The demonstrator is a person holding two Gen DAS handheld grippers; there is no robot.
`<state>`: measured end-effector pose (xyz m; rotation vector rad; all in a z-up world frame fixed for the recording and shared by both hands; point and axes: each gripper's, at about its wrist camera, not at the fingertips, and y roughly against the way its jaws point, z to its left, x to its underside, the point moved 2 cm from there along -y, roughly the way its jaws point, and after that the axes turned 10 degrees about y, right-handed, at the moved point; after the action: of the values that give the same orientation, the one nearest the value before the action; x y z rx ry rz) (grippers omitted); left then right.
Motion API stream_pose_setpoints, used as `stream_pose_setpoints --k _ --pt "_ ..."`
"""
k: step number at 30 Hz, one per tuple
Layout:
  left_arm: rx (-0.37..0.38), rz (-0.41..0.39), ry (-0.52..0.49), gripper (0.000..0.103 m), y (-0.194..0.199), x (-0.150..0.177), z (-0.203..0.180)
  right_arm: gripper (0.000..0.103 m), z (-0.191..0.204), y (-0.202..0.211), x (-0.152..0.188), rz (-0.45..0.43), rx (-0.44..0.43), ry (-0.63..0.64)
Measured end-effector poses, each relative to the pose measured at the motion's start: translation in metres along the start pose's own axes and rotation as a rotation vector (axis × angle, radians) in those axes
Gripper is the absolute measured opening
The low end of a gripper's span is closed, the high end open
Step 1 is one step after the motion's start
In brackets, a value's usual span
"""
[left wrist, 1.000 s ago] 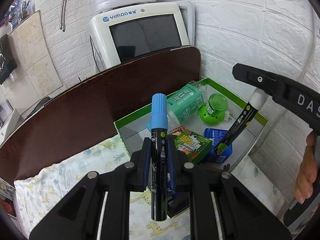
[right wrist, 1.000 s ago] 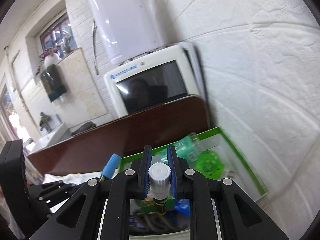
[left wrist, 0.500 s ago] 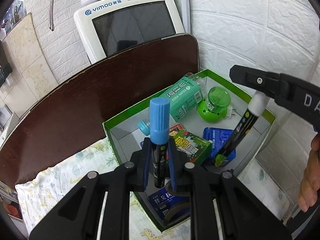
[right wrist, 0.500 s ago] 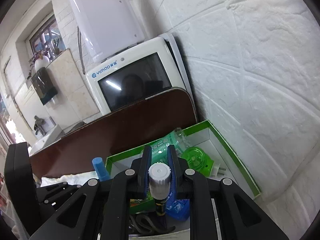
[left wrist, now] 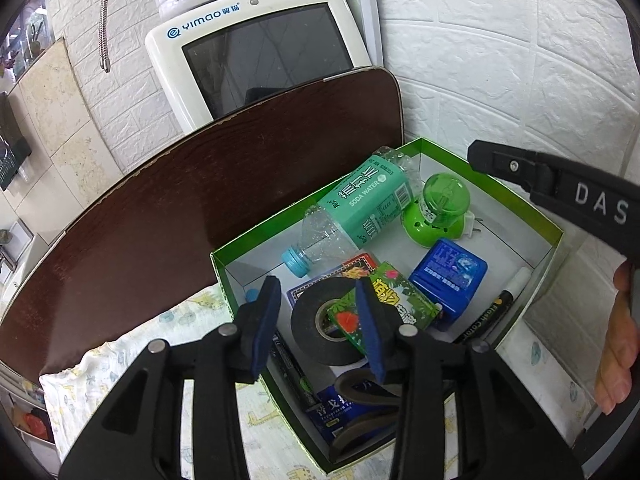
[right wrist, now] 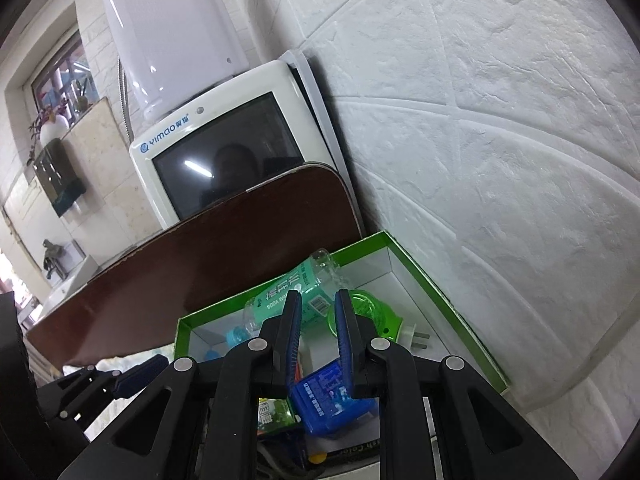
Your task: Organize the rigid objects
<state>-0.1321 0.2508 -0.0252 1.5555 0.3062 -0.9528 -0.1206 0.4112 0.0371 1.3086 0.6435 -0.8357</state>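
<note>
A green-rimmed box [left wrist: 496,192] holds a soda bottle [left wrist: 360,204], a green plug-in device [left wrist: 436,208], a blue case [left wrist: 448,276], a black tape roll [left wrist: 316,320] and a green packet [left wrist: 392,300]. The blue-capped marker [left wrist: 294,372] lies along the box's left wall. The white-capped marker [left wrist: 494,312] lies by its right wall. My left gripper [left wrist: 316,284] hangs over the near end of the box, its jaws opening, nothing between them. My right gripper [right wrist: 318,294] is over the box [right wrist: 440,296], shut to a narrow gap and empty.
A dark brown board [left wrist: 200,200] leans behind the box, with a white monitor [left wrist: 260,52] behind it. A white textured wall [right wrist: 480,160] stands close on the right. A patterned cloth [left wrist: 120,360] lies under the box. A person's hand [left wrist: 620,340] holds the right gripper.
Both markers have left the jaws and now lie in the box. The left jaws have spread apart. Both grippers have sunk a little toward the box.
</note>
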Motion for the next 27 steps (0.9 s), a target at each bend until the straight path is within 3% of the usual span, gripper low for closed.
stream_pose_setpoints --k 5,11,16,19,22,27 --pt "-0.003 -0.017 0.004 0.052 0.006 0.002 0.001 0.018 0.006 0.001 0.005 0.012 0.008 0.024" --pt "-0.005 -0.050 0.003 0.059 0.020 0.004 0.005 0.019 0.015 0.003 0.011 0.036 0.016 0.047" --pt "0.006 -0.063 0.035 0.061 0.034 0.009 0.016 0.040 0.023 0.012 0.017 0.054 0.025 0.058" --pt "-0.004 -0.090 0.045 0.070 0.046 0.015 0.022 0.055 0.028 0.022 0.021 0.053 0.037 0.058" --pt "-0.007 -0.131 0.034 0.072 0.061 0.026 0.026 0.067 0.038 0.038 0.032 0.054 0.085 0.079" --pt "0.035 -0.150 0.054 0.074 0.081 0.050 0.034 0.073 0.048 0.051 0.048 0.067 0.147 0.100"
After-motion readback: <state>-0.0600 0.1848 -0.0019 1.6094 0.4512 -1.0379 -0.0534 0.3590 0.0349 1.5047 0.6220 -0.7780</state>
